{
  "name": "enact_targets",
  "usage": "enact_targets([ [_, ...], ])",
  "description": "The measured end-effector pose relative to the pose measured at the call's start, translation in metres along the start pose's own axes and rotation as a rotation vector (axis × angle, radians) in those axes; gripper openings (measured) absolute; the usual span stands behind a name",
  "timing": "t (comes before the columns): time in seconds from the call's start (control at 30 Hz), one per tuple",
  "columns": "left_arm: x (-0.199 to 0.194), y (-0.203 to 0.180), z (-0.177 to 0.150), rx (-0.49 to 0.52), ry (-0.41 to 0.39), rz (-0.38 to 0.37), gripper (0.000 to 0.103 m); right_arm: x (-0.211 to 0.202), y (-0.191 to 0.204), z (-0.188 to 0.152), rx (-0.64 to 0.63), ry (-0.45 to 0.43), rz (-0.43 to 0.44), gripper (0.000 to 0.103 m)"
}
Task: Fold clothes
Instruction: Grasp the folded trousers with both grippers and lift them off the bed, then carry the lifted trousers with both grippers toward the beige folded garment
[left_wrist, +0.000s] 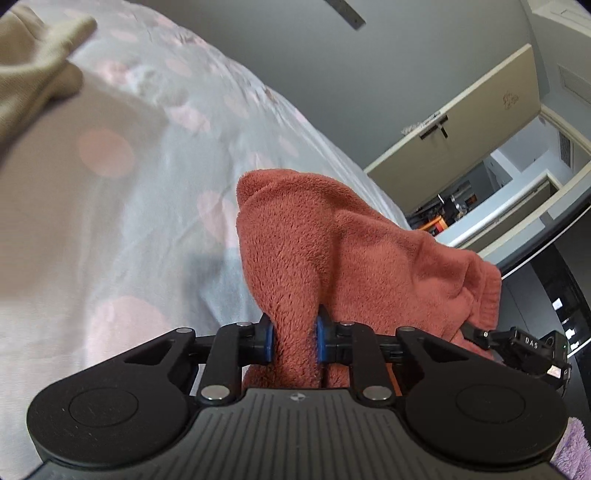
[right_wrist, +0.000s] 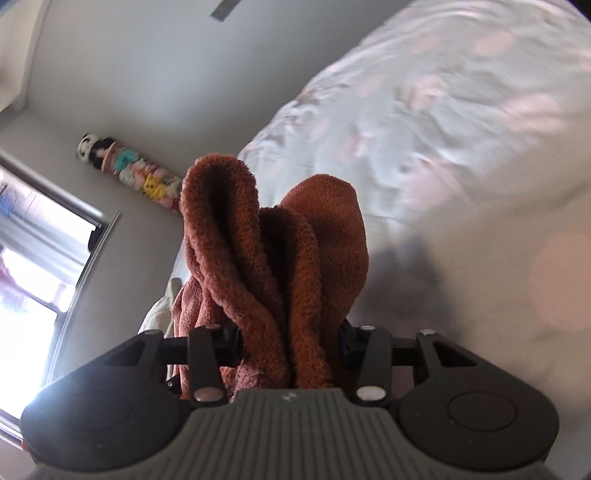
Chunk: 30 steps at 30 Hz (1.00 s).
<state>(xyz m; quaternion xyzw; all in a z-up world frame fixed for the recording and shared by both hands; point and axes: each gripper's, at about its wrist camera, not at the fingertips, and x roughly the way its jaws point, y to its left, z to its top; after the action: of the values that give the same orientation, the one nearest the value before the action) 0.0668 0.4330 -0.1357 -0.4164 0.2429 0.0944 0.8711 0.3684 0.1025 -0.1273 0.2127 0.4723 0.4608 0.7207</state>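
Note:
A rust-red fleece garment (left_wrist: 332, 240) is bunched up above a pale bedsheet with pink spots (left_wrist: 147, 184). My left gripper (left_wrist: 294, 339) is shut on a narrow fold of it, the blue pads pressing the fleece from both sides. In the right wrist view the same rust-red fleece garment (right_wrist: 273, 240) stands in thick folds between the fingers of my right gripper (right_wrist: 288, 343), which is shut on that thick bundle. The other gripper shows at the right edge of the left wrist view, against the fleece.
A beige garment (left_wrist: 33, 62) lies on the bed at the upper left. An open doorway and cream door (left_wrist: 472, 125) are at the right. A bright window (right_wrist: 33, 280) and a hanging string of plush toys (right_wrist: 136, 173) are on the wall left of the bed (right_wrist: 461, 129).

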Motion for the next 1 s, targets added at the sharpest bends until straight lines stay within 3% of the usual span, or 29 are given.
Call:
enact_targets([
  [0.3,-0.130,0.038,0.032,-0.065,-0.186,0.071,0.018,0.056,0.141,-0.002,-0.202,0.089,0.096,0.048],
  [0.57,-0.245,0.101,0.046,-0.151,-0.344,0.195,0.018,0.152,0.286,-0.037,-0.398,0.233,0.172,0.048],
  [0.83,-0.306,0.162,0.052,-0.328,-0.491,0.327,0.018,0.264,0.439,-0.079,-0.694,0.375,0.193,0.048],
  [1.0,-0.317,0.173,0.065,-0.397,-0.606,0.447,0.018,0.328,0.516,-0.103,-0.833,0.434,0.224,0.048],
])
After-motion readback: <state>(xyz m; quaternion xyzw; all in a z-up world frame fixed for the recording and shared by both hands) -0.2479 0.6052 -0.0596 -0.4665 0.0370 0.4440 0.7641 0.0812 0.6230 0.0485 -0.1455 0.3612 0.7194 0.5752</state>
